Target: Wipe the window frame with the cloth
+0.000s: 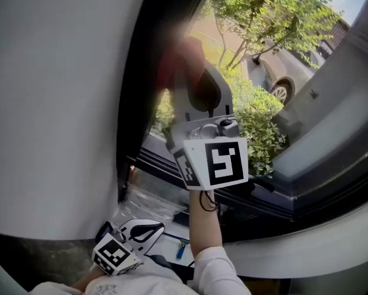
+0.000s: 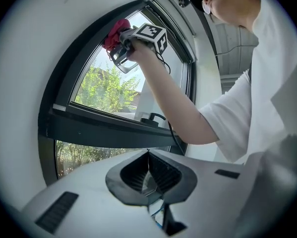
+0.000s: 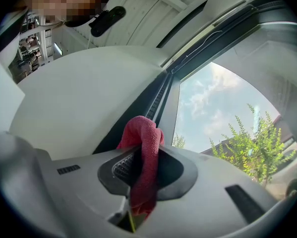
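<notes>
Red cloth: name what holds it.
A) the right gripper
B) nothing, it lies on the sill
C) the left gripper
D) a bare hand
A: the right gripper has its jaws shut on the red cloth, up at the dark window frame; the left gripper has its jaws together on nothing.

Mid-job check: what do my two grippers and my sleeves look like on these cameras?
The left gripper and right gripper are light grey shells with black ribbed pads. Each carries a white cube with black square markers. A thin black cable loops below the right one. The shirt is white with short sleeves.
</notes>
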A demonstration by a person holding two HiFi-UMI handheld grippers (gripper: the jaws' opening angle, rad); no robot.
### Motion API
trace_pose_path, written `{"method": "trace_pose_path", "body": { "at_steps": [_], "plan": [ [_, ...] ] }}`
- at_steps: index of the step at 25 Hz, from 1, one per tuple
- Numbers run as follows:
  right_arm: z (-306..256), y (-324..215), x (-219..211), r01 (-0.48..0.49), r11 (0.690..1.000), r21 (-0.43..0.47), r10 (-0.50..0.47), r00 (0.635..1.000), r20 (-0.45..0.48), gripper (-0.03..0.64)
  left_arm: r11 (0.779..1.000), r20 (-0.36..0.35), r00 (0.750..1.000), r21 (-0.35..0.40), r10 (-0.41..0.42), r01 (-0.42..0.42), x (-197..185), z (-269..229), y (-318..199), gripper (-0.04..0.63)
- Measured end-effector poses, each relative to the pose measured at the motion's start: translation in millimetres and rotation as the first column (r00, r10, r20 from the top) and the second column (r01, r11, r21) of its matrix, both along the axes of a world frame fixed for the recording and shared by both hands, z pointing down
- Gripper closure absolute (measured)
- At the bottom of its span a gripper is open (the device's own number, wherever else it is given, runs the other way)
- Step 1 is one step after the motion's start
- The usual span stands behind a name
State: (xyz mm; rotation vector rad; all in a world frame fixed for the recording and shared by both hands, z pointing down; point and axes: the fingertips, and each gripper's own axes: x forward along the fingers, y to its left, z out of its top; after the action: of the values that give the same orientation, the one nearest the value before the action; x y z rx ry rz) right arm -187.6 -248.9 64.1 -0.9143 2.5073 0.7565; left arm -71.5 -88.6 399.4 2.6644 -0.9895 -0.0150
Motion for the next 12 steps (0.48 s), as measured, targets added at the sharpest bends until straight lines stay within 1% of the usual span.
{"method": "trace_pose_path", "body": {
  "at_steps": [3, 7, 12],
  "plan": [
    [1, -3, -1, -0.005, 1.000, -0.004, 0.005, 1.000, -0.010, 0.546, 1.000, -0.018, 1.000, 0.021, -0.001, 0.001, 1, -3, -2, 0.586],
    [1, -5, 0, 0.001, 1.000, -0.013, 0.000, 1.000, 0.030, 0.545, 1.000, -0.004, 1.000, 0.023, -0.020, 0.020, -9, 2, -3, 0.586],
    [0, -7, 0, 0.005, 1.000, -0.016, -0.005, 0.999, 0.037, 0.545, 0.998, 0.000, 0.999, 0.039, -0.047, 0.047, -8, -2, -8, 0.586]
  ]
}}
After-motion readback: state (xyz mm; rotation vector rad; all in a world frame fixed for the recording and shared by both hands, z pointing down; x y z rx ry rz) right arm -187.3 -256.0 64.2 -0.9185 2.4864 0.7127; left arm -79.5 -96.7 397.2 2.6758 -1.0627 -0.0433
